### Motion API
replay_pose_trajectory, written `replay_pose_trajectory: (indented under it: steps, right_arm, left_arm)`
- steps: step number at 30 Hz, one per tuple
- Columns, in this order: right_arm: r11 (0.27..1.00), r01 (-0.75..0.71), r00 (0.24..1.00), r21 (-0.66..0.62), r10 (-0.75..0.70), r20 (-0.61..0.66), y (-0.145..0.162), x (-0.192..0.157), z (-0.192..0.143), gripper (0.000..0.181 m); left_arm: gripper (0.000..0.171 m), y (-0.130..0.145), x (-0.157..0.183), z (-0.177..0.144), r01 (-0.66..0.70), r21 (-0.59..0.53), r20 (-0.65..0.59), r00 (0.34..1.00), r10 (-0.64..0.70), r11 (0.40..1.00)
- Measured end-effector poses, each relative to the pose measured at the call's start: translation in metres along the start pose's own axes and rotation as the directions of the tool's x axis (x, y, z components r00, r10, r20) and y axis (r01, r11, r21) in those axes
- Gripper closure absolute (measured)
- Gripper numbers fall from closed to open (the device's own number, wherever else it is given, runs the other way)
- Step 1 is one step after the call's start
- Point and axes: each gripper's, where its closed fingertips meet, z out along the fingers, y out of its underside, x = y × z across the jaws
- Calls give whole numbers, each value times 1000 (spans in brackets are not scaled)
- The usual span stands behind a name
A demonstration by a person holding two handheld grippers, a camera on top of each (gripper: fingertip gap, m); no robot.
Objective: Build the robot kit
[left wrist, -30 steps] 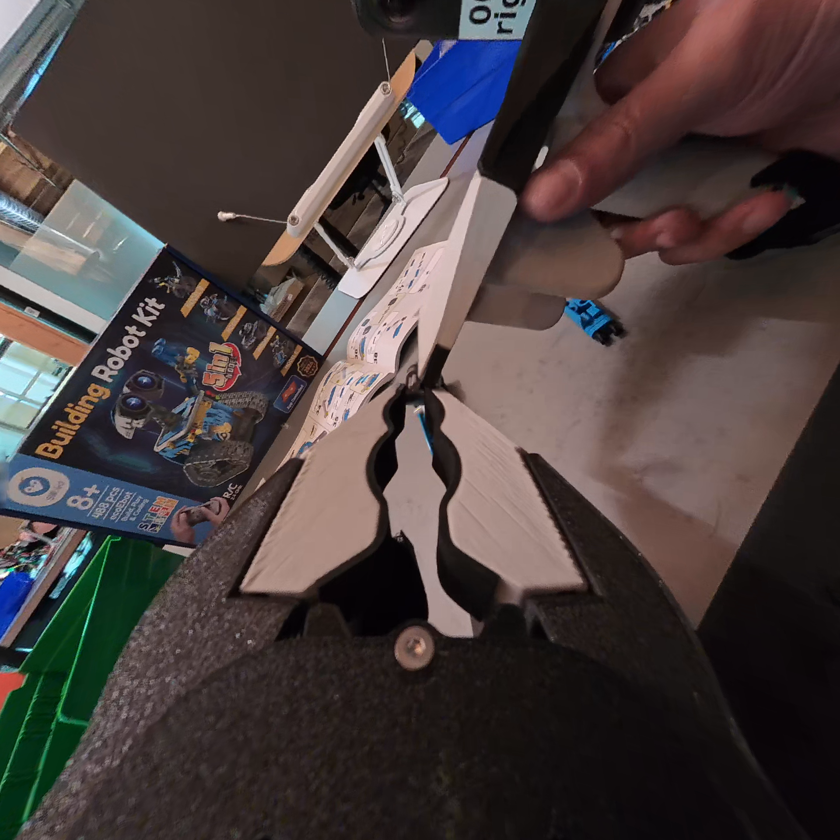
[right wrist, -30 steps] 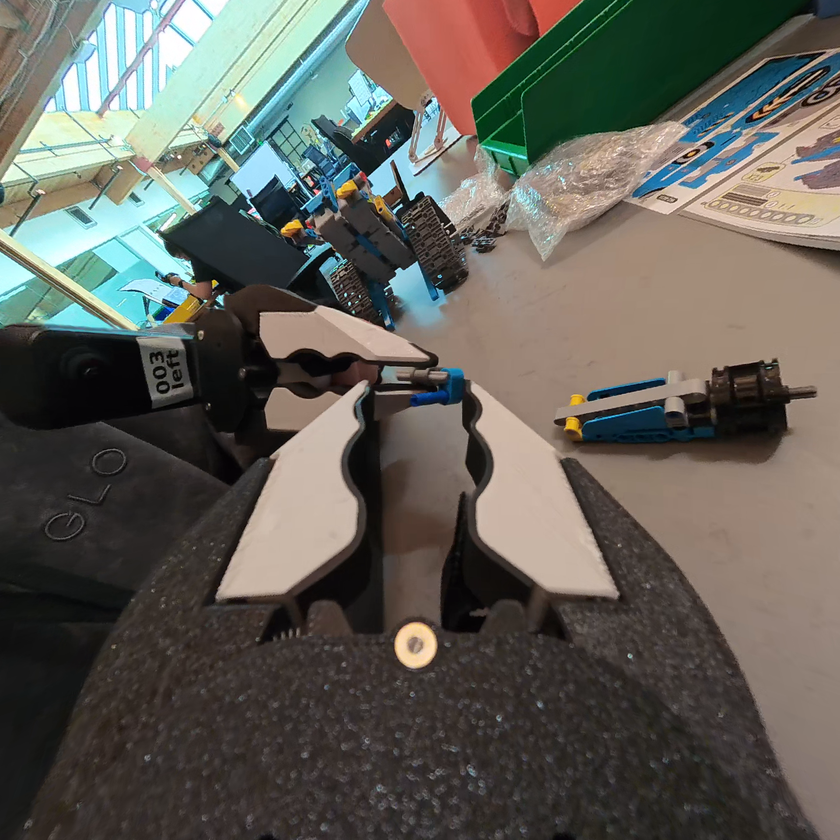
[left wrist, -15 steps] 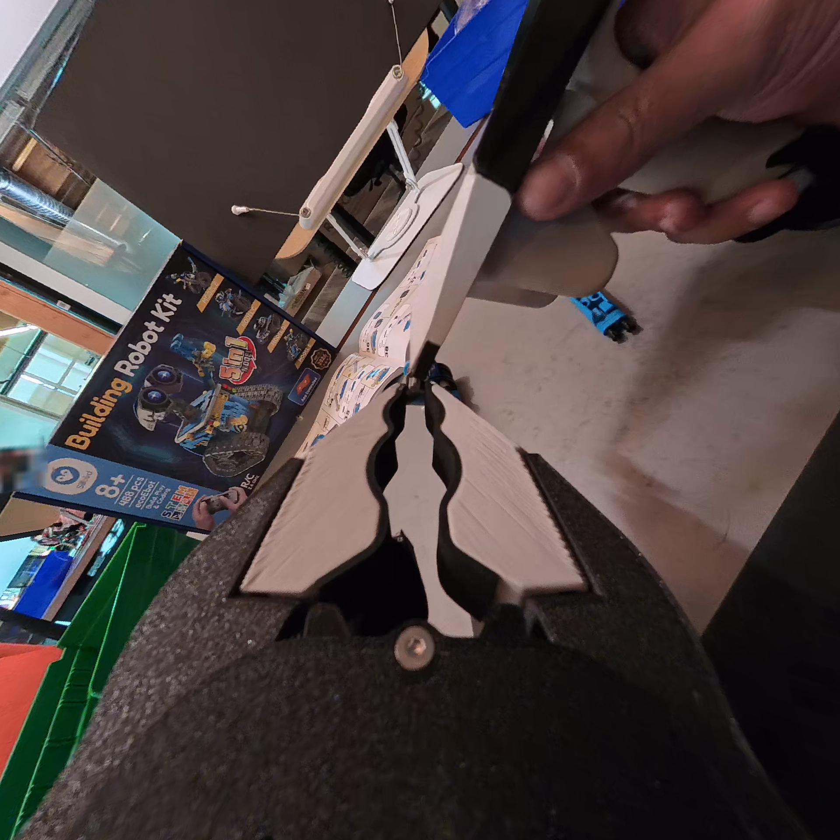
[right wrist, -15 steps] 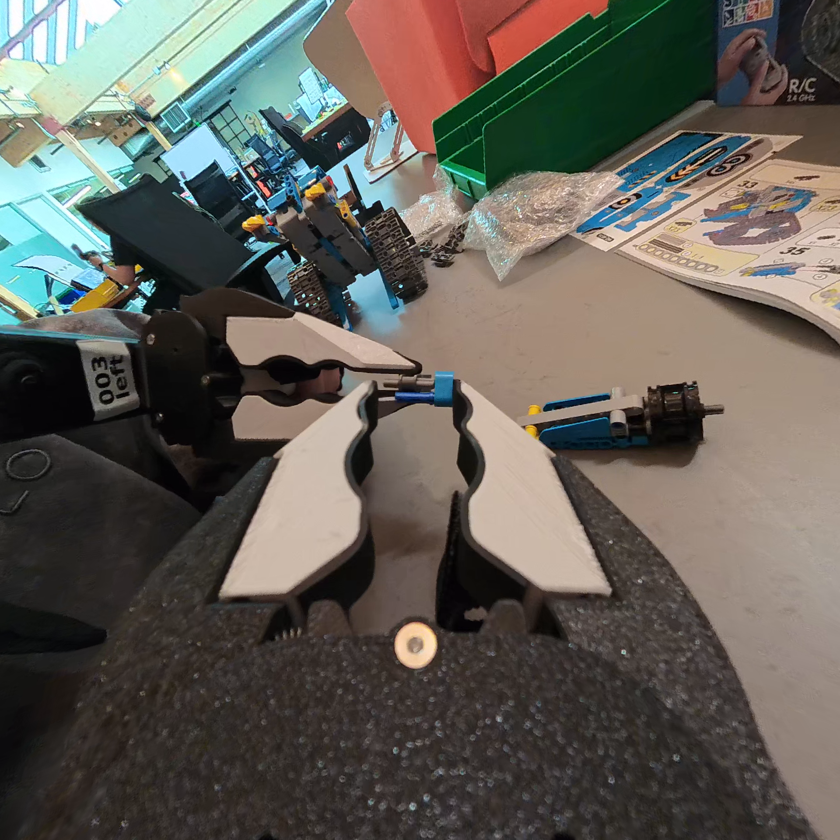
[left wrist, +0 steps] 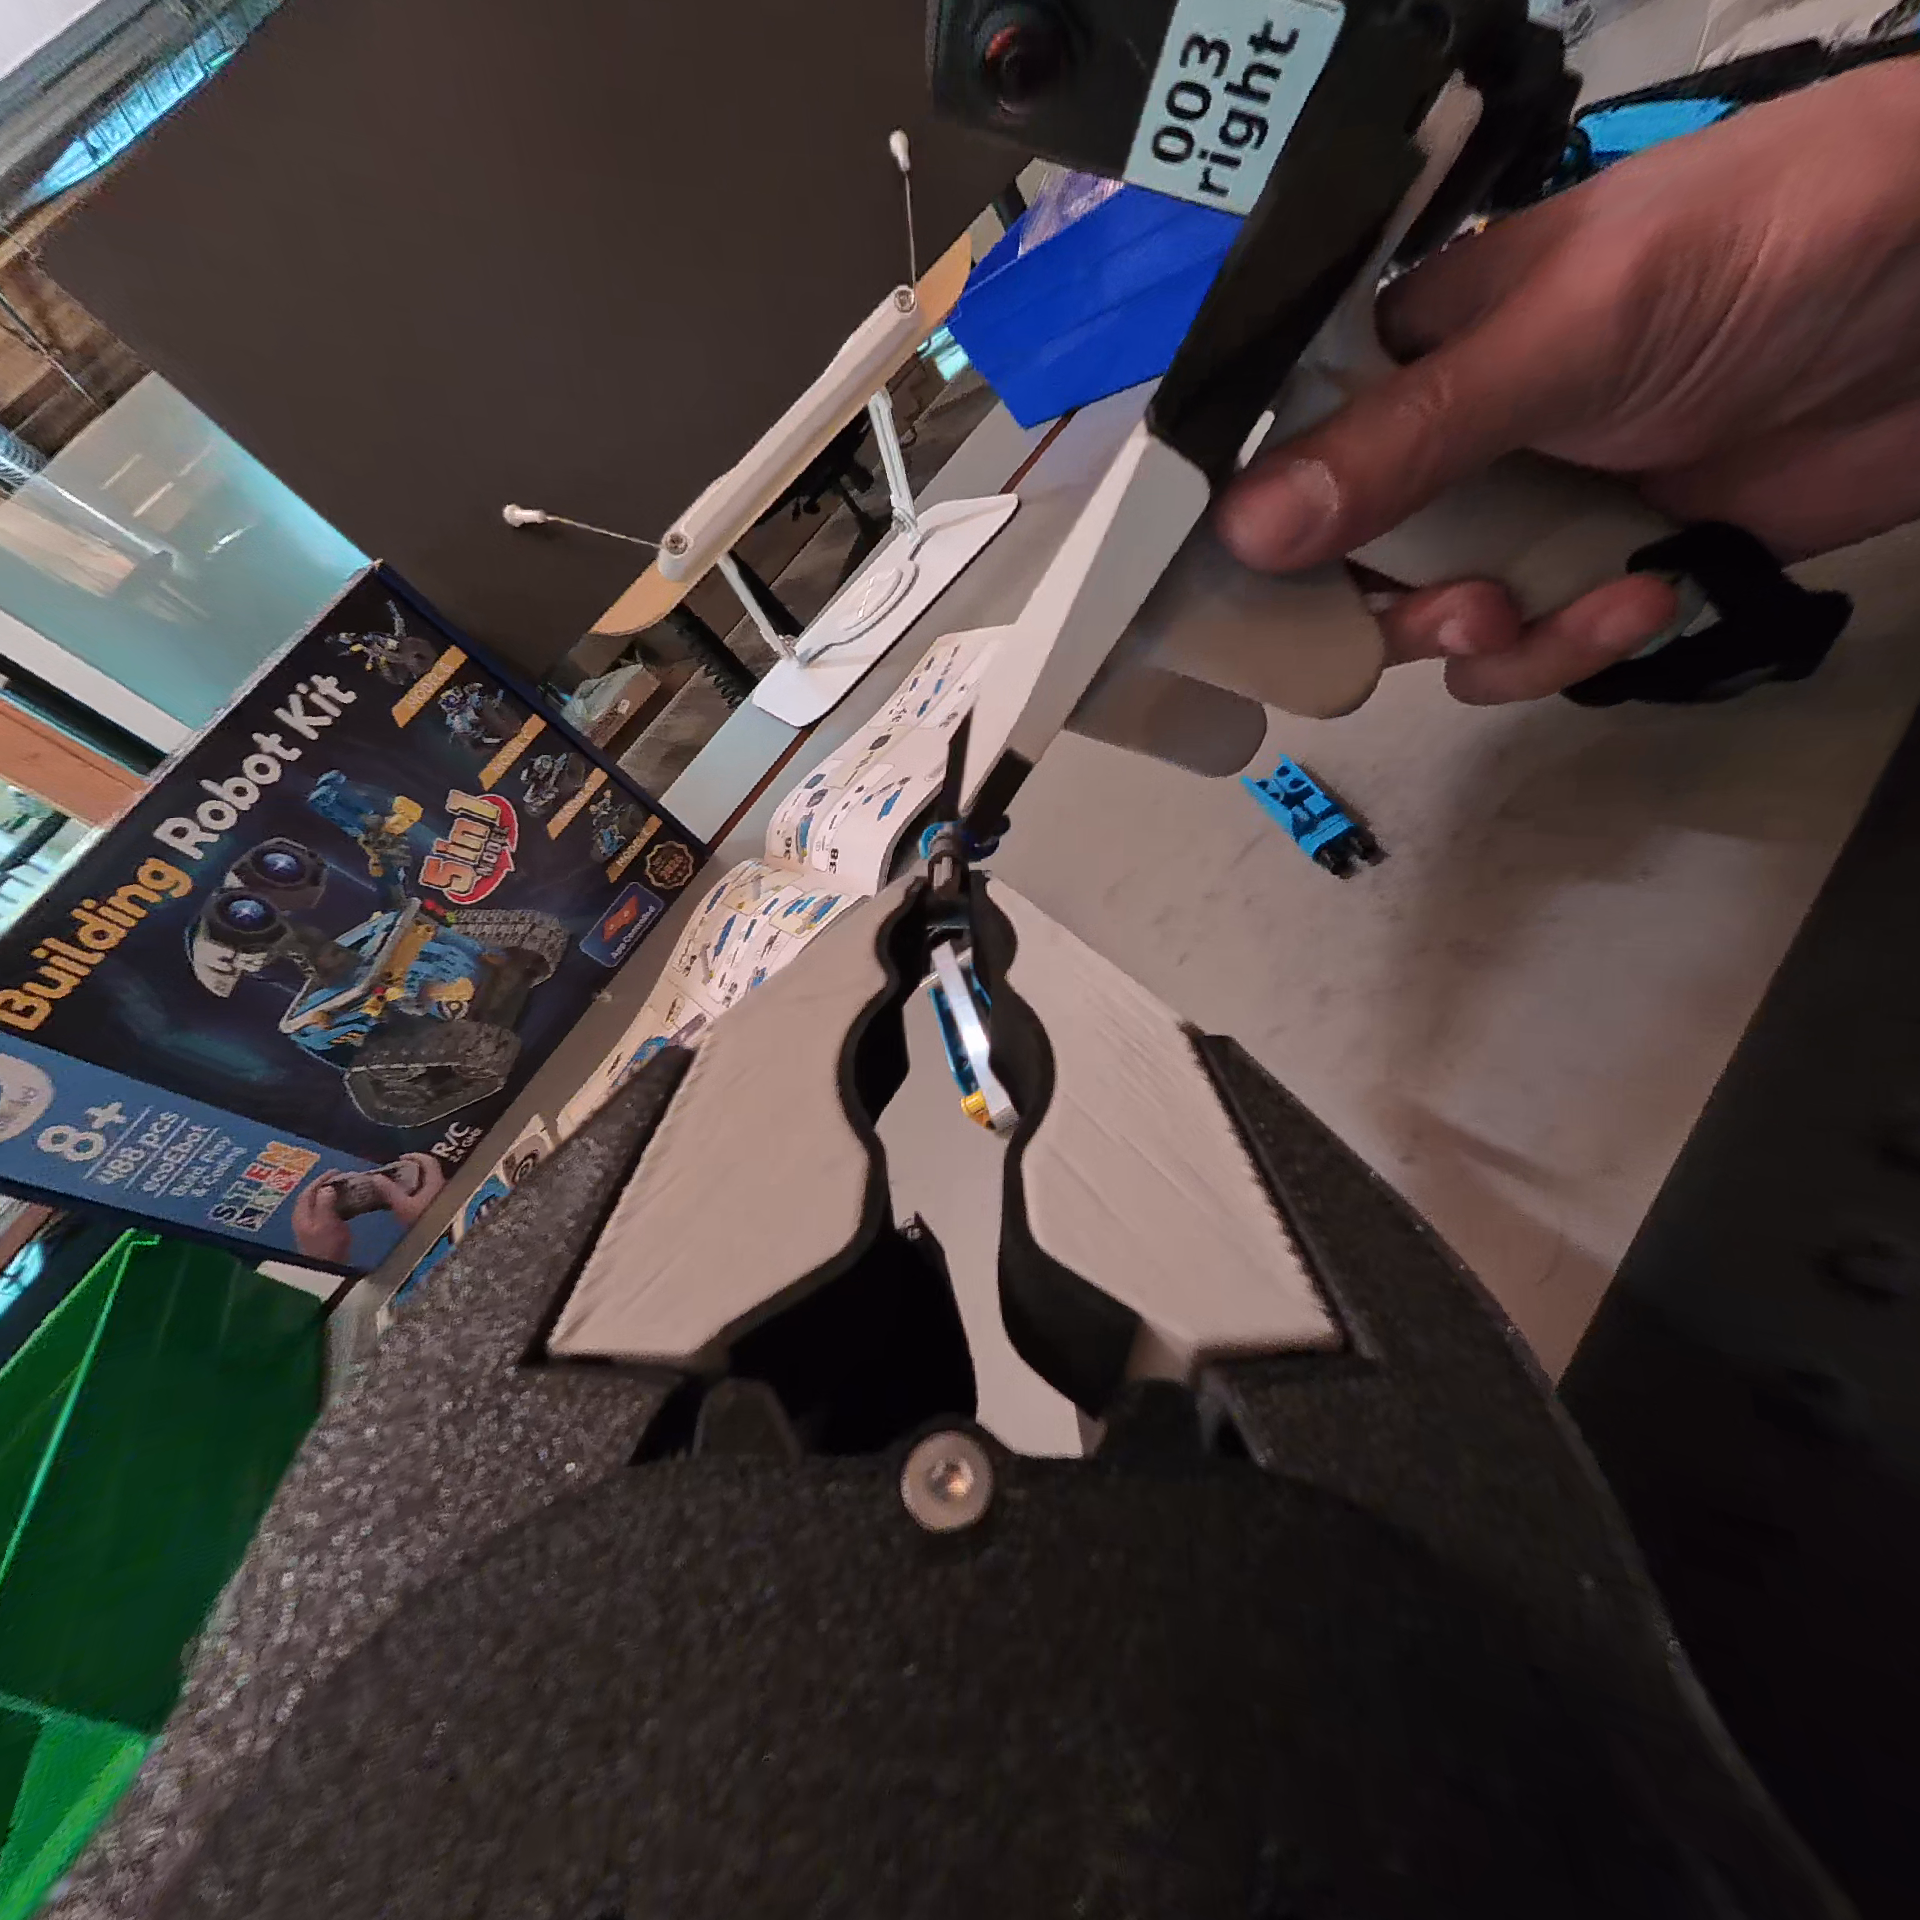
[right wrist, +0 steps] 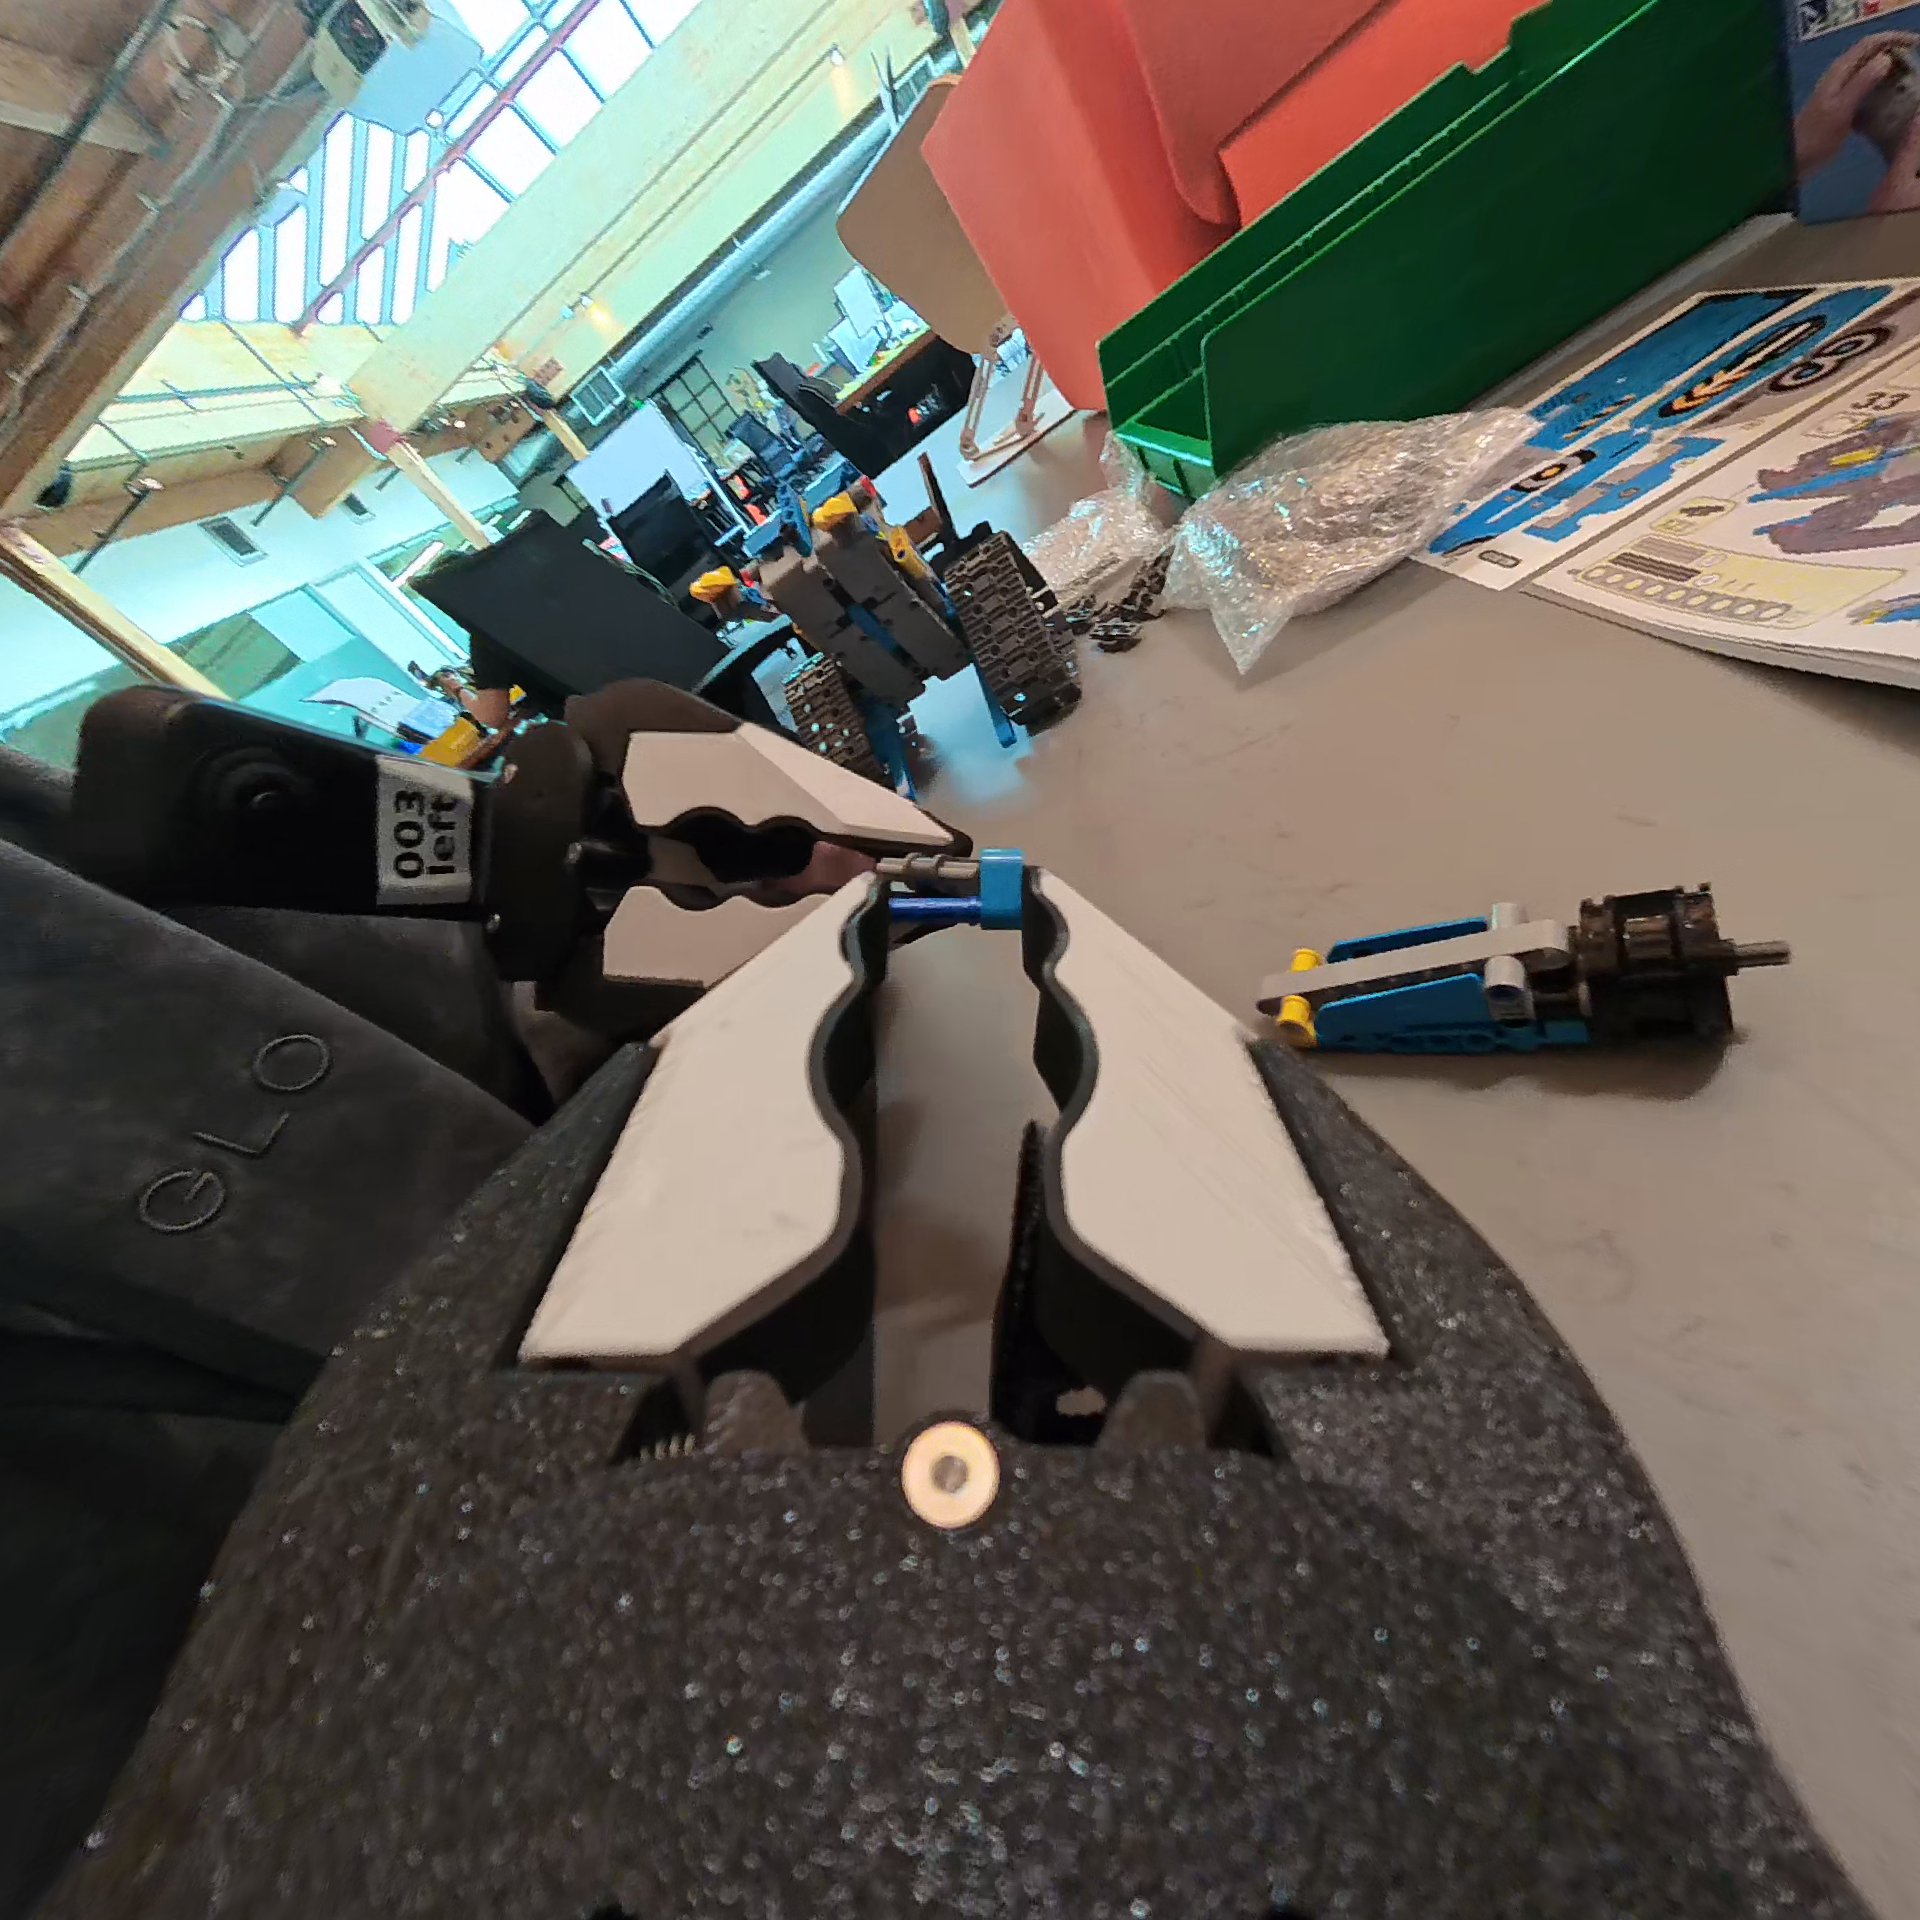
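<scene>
My left gripper (left wrist: pixel 940 883) is shut on a small grey pin (right wrist: pixel 923 864) at its tips. The pin joins a small blue connector (right wrist: pixel 1000 883) with a dark blue peg. My right gripper (right wrist: pixel 951 896) is shut on that connector, peg across its tips, a little above the grey table (right wrist: pixel 1455 1247). The two grippers meet tip to tip; the left gripper (right wrist: pixel 951 844) comes in from the left in the right wrist view. A blue-grey piece with a yellow end (left wrist: pixel 966 1039) shows in the left fingers' gap. I cannot tell whether it is held. A hand (left wrist: pixel 1610 364) holds the right gripper (left wrist: pixel 977 795).
A blue, grey and black part assembly (right wrist: pixel 1507 977) lies on the table to the right. A tracked model (right wrist: pixel 894 623), plastic bags (right wrist: pixel 1320 509), an open booklet (right wrist: pixel 1766 520), green bins (right wrist: pixel 1455 260) and a kit box (left wrist: pixel 291 914) stand farther back. A small blue piece (left wrist: pixel 1304 816) lies apart. Left and right tips are no more than a few centimetres apart.
Both grippers stay joined at the small pin and connector. The left view has rolled, so the right gripper's camera body now shows and a blue-grey piece appears in the left gap.
</scene>
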Motion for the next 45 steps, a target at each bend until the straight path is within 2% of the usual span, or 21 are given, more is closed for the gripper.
replay_pose_trajectory:
  steps: [4,13,18,30,36,41,45]
  right_arm:
    - [1000,-1,1000,-12,1,13,1,-1,0,157]
    - [996,79,992,-42,-83,-95,4,9,2,157]
    - [998,62,994,-34,-65,-88,3,9,1,157]
    - [988,150,981,-45,-155,-119,1,6,2,157]
    - [998,63,996,-9,-63,-59,0,2,2,149]
    - [986,157,974,-56,-164,-154,3,6,5,146]
    - [985,159,963,-66,-169,-210,4,11,6,148]
  left_arm:
    - [164,0,1,0,14,2,-15,1000,-13,1000]
    - [164,6,1,2,-23,-40,13,1000,24,999]
    - [164,6,0,3,-25,-47,19,1000,25,999]
    - [164,5,-1,3,-53,-63,62,996,57,997]
    - [164,5,-2,4,-133,-105,114,983,145,985]
    - [165,10,-3,7,-134,-146,134,979,154,980]
    - [165,12,-4,10,-158,-181,161,969,188,971]
